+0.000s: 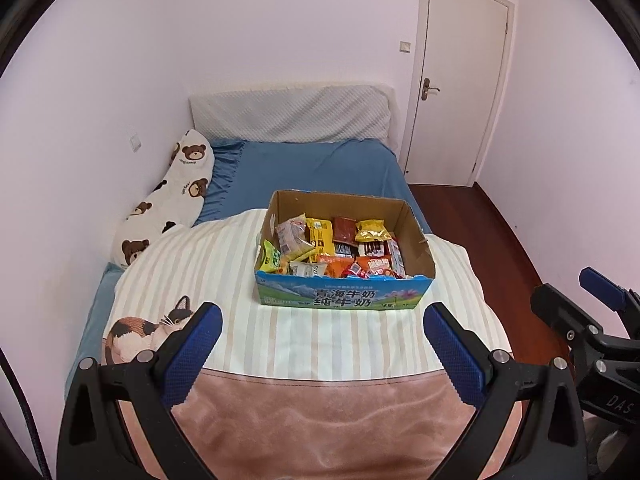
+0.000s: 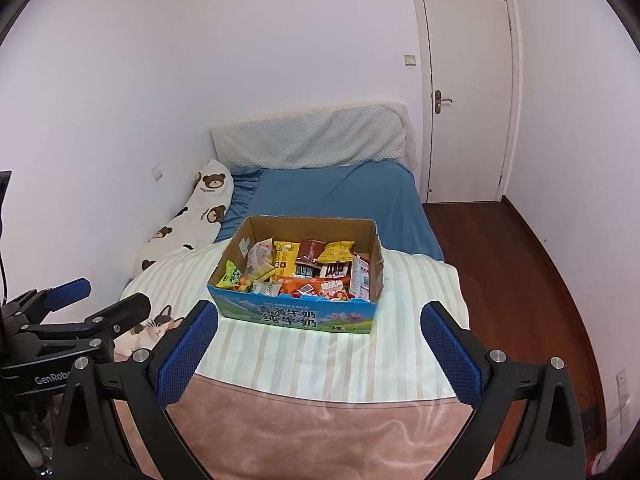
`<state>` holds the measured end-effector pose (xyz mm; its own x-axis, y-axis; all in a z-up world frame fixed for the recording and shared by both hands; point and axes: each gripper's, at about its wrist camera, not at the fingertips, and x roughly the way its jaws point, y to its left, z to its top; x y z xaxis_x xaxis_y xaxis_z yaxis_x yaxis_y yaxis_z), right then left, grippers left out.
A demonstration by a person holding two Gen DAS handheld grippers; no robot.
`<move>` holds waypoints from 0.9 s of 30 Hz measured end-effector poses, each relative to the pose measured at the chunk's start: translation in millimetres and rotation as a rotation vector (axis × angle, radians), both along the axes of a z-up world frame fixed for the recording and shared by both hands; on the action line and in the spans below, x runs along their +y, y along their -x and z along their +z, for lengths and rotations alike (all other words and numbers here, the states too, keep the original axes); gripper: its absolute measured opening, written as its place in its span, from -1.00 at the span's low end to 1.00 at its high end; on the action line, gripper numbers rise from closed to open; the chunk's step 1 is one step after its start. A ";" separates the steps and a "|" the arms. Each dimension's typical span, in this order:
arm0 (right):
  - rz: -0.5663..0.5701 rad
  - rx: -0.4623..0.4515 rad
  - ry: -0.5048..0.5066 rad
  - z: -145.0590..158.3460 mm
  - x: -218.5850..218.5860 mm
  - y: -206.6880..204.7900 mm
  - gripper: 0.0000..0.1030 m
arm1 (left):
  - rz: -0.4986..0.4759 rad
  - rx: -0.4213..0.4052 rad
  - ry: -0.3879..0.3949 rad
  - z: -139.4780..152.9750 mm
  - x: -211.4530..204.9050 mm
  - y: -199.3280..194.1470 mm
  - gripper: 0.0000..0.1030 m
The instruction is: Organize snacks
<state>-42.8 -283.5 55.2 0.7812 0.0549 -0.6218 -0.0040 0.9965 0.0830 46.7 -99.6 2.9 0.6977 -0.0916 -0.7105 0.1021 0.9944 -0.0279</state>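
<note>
An open cardboard box (image 1: 344, 300) with a blue printed front stands on a striped blanket on the bed; it also shows in the right wrist view (image 2: 294, 316). It holds several snack packets (image 1: 332, 246), yellow, red, orange and green, also seen in the right wrist view (image 2: 304, 266). My left gripper (image 1: 322, 318) is open and empty, held above the blanket's near end, short of the box. My right gripper (image 2: 318, 318) is open and empty, beside the left one at about the same distance from the box.
The bed has a blue sheet (image 1: 316, 168), a bear-print pillow (image 1: 168, 200) along the left wall and a grey headboard cushion (image 1: 292, 114). A pink blanket (image 1: 320, 420) covers the near end. A wooden floor (image 2: 520, 280) and closed door (image 2: 466, 92) lie to the right.
</note>
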 end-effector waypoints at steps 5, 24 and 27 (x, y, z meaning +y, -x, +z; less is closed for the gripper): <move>-0.006 0.010 0.007 -3.5 -2.8 -4.3 1.00 | 0.011 0.008 -0.001 -3.5 0.7 -7.2 1.00; -0.041 0.096 0.041 -48.1 -17.5 -88.3 1.00 | 0.052 0.072 -0.060 -44.5 -12.8 -82.9 1.00; -0.047 0.111 0.047 -59.2 -17.9 -103.5 1.00 | 0.057 0.082 -0.066 -50.4 -16.4 -93.2 1.00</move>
<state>60.6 -301.4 -4.0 0.7084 -0.0116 -0.7057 0.0497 0.9982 0.0334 139.8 -115.9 -47.5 0.6396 -0.0049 -0.7687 0.0455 0.9985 0.0314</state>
